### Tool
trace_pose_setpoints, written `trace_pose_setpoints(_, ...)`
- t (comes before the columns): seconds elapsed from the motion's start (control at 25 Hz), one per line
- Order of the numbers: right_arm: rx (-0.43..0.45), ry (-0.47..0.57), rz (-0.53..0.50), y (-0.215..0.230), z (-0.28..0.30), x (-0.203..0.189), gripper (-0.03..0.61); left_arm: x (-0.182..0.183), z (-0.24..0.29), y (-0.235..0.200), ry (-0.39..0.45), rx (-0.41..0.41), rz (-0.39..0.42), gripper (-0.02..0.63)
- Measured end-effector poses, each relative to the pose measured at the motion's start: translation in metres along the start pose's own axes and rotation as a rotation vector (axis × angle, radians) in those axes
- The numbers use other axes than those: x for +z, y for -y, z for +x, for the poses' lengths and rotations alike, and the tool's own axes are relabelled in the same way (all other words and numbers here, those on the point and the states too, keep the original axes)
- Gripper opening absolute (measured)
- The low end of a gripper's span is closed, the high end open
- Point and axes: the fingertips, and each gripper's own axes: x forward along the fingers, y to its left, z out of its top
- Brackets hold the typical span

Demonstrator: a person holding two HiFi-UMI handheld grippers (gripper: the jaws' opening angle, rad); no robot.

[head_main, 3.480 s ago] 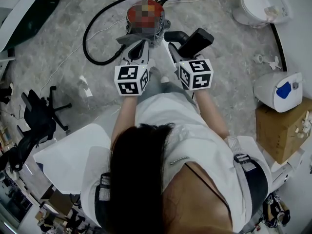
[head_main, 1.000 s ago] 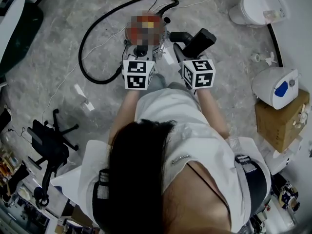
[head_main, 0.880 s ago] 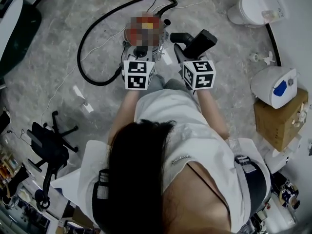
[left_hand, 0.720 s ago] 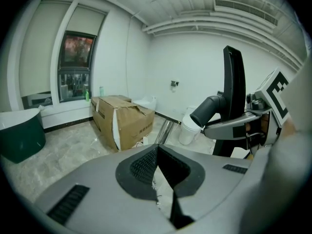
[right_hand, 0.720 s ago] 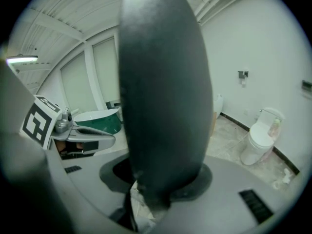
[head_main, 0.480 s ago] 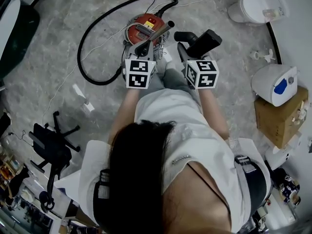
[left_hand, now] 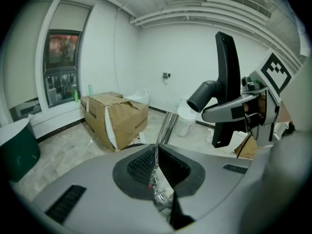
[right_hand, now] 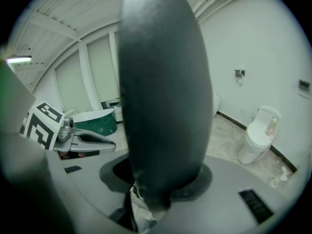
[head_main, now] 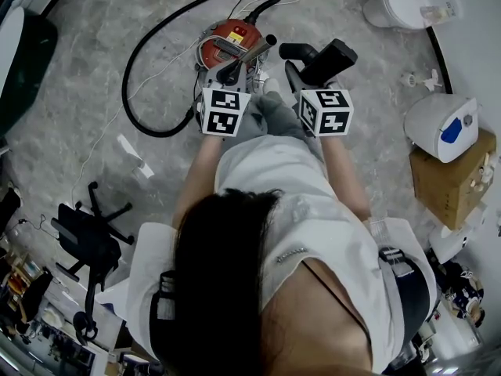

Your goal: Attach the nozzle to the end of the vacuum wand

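Right hand-held gripper [right_hand: 155, 182] grips nozzle [right_hand: 165, 91], which blocks its camera's middle.

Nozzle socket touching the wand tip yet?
Apart. The left gripper view shows a clear gap between the tip of the wand and the round socket of the nozzle, up and to its right.

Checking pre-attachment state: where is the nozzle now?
Head view, upper centre: the black nozzle is gripped in the right gripper, just right of the metal wand, apart from it.
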Motion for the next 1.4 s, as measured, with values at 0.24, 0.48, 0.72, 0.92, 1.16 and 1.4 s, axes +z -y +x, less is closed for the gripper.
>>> trace_pose_setpoints(0.24,0.024,-0.003,-0.014,0.006,0.009,0.009,0.172,0.003,0.018,0.003,0.007,-0.042,0.027,0.006)
trace_pose_setpoints(0.48,0.048,-0.013,-0.021,0.012,0.018,0.013,0.172,0.002,0.034,0.009,-0.003,-0.091,0.047,0.113)
trace_pose_setpoints(0.72,0.08,-0.022,-0.03,0.018,0.022,0.018,0.172,-0.001,0.046,0.005,-0.018,-0.054,0.086,0.201)
trace_pose_setpoints(0.92,0.076,-0.026,-0.032,0.028,0.024,0.019,0.172,-0.011,0.064,0.013,-0.068,-0.084,0.146,0.247)
trace_pose_setpoints(1.16,0.088,-0.031,-0.04,0.033,0.027,0.02,0.172,-0.014,0.076,0.012,-0.063,-0.077,0.144,0.249)
trace_pose_setpoints(1.4,0.124,-0.046,-0.061,0.03,0.035,0.02,0.172,-0.016,0.085,0.015,-0.074,-0.094,0.12,0.249)
